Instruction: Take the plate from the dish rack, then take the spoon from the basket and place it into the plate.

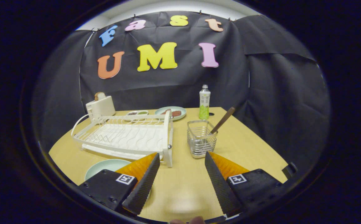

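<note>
Your gripper (182, 161) hangs open and empty; the plate (105, 166) lies near left on the table, the spoon (222, 120) leans in the basket (200, 141) just ahead. Pinch that slanted handle off-centre and you'll likely tip the light basket.

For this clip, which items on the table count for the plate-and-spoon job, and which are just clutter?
Job: plate lying on the table by the left finger; empty dish rack; basket; spoon standing in it; gripper, open, holding nothing.

Clutter: toaster, bottle, far plate, small dish.
</note>
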### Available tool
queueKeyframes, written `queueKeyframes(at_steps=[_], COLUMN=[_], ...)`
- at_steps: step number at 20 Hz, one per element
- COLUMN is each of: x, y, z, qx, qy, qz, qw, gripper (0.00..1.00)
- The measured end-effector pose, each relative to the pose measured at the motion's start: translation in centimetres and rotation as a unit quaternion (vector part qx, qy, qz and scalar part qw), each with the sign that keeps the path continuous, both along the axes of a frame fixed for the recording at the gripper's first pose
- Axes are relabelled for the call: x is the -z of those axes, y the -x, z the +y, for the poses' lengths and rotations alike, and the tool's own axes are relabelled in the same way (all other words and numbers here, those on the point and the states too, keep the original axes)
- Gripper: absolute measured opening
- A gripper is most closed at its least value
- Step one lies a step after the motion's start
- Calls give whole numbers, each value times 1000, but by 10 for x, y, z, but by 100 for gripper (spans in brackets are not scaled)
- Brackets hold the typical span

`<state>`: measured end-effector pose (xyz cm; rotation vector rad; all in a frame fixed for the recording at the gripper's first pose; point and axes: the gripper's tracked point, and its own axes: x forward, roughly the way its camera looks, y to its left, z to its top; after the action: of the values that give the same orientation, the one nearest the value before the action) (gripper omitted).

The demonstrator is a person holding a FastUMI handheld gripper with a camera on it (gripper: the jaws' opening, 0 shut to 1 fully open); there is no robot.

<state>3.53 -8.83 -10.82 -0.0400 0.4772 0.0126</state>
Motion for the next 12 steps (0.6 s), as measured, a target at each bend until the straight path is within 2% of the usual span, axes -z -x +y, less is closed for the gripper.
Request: queueKeyframes(at_steps=[2, 7, 12], x=[-5, -14, -3], y=[-5, -40, -90], z=[-14, -49, -71], qx=[8, 29, 35], qy=[1, -6, -26], qz=[-17, -65, -67], qw=[1000, 997, 997], gripper=[100, 100, 100])
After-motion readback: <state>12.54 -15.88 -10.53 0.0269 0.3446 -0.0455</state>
